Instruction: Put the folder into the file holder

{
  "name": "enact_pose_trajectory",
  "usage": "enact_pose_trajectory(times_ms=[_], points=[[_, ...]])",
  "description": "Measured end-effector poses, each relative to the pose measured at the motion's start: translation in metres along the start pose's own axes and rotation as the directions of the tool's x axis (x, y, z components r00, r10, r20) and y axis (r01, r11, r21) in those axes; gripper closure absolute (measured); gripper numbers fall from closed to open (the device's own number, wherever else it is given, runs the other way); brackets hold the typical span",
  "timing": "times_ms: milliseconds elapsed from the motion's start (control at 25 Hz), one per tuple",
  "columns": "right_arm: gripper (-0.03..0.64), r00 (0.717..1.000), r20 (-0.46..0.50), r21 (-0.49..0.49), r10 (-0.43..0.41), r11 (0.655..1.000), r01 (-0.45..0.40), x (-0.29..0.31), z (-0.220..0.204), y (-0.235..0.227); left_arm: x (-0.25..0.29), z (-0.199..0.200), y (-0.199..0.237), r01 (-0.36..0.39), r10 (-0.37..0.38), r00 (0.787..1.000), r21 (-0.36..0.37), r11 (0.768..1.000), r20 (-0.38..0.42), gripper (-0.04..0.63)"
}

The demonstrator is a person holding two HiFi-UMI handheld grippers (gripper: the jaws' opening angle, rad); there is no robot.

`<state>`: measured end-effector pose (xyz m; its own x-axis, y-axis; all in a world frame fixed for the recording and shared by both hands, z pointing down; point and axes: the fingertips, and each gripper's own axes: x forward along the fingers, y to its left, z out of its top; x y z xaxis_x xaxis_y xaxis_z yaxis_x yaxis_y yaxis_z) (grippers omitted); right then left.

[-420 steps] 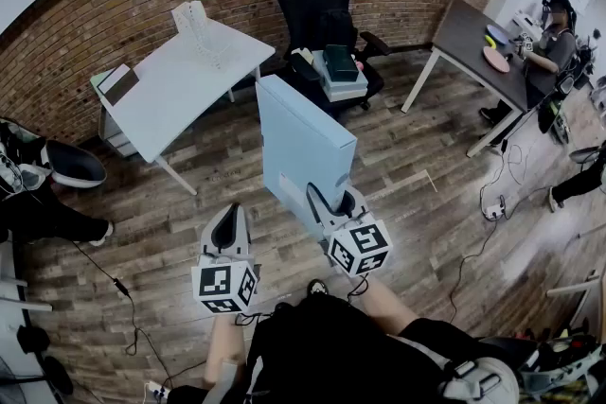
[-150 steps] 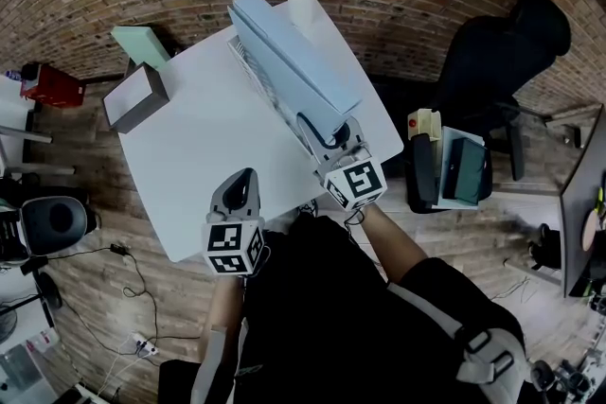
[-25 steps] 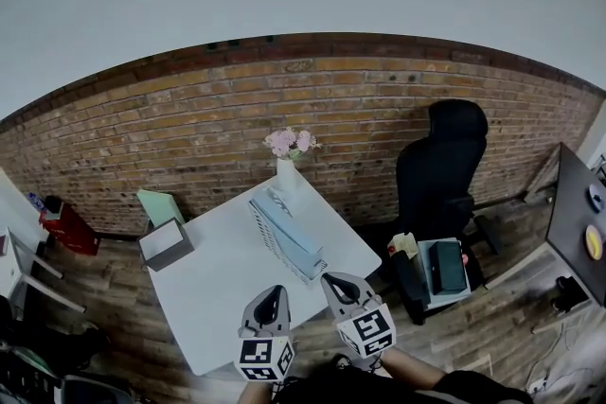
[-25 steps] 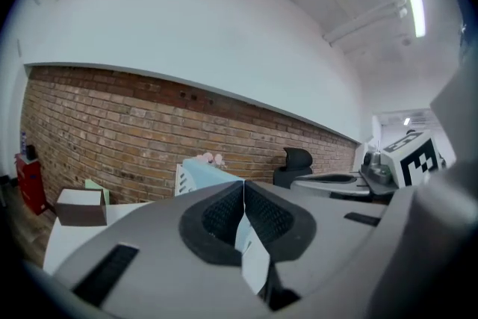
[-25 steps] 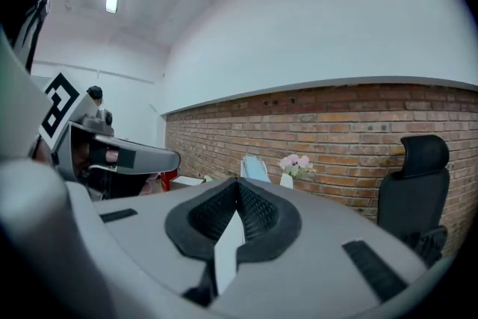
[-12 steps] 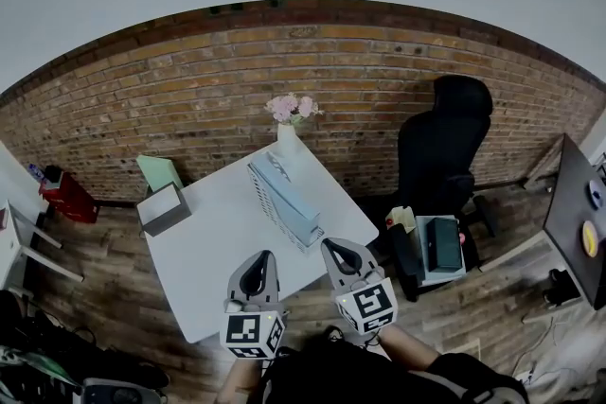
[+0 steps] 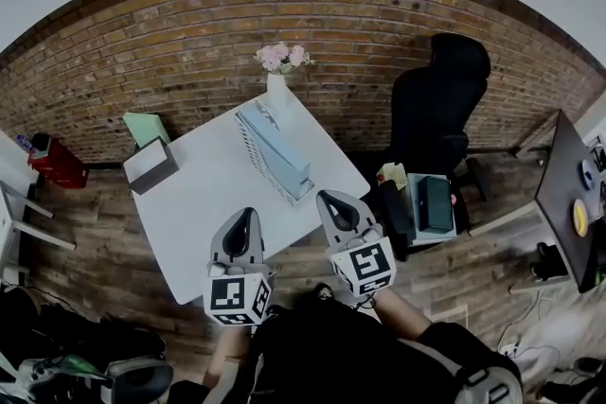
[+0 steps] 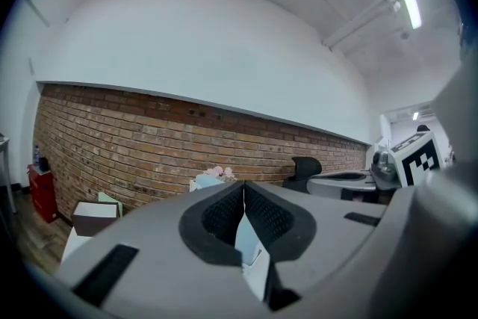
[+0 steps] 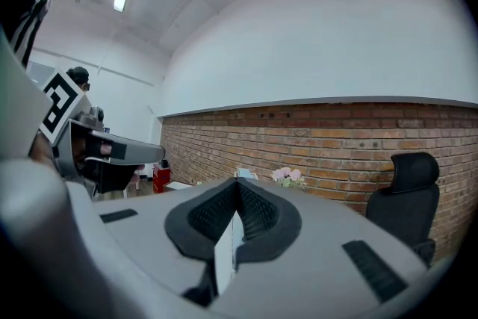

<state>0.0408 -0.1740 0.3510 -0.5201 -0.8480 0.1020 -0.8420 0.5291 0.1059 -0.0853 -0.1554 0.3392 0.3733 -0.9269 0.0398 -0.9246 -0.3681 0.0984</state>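
Note:
The light blue folder [image 7: 281, 139] stands upright in the wire file holder [image 7: 258, 156] on the white table [image 7: 204, 203], in front of a vase of pink flowers [image 7: 278, 58]. Both grippers hang off the table's near edge, apart from the folder. My left gripper [image 7: 243, 219] is shut with nothing in it. So is my right gripper [image 7: 332, 202], which sits just off the table's right corner. In the left gripper view the jaws [image 8: 243, 194] meet with the folder [image 8: 203, 181] far behind them. The right gripper view shows closed jaws [image 9: 237, 192] and the flowers [image 9: 288, 175] beyond.
A grey box [image 7: 151, 166] and a green item [image 7: 144, 127] sit at the table's left corner. A black office chair [image 7: 440, 104] and a small stand with a teal case [image 7: 433, 205] are to the right. A dark desk [image 7: 568, 203] is at the far right, and a brick wall runs behind.
The head view has tipped downward, so the table and folder sit lower and closer. Both grippers stay shut and have drawn back from the table's edge. The folder has not moved.

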Motion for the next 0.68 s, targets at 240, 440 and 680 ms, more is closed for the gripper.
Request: enact_pose_trajectory(times_ms=[240, 440, 680], points=[[0.609, 1.0, -0.007, 0.01, -0.018, 1.0, 0.018, -0.005, -0.003, -0.004, -0.004, -0.004, 0.002, -0.009, 0.009, 1.0, -0.01, 1.0, 0.0, 0.572], [0.609, 1.0, -0.017, 0.014, -0.025, 1.0, 0.026, -0.009, -0.007, -0.003, -0.007, -0.009, 0.005, -0.022, 0.022, 1.0, -0.014, 1.0, -0.005, 0.572], [0.609, 1.0, 0.006, 0.023, -0.023, 0.999, 0.022, -0.002, -0.007, -0.003, -0.002, -0.011, 0.012, -0.034, 0.034, 0.999, -0.001, 0.999, 0.0, 0.572]])
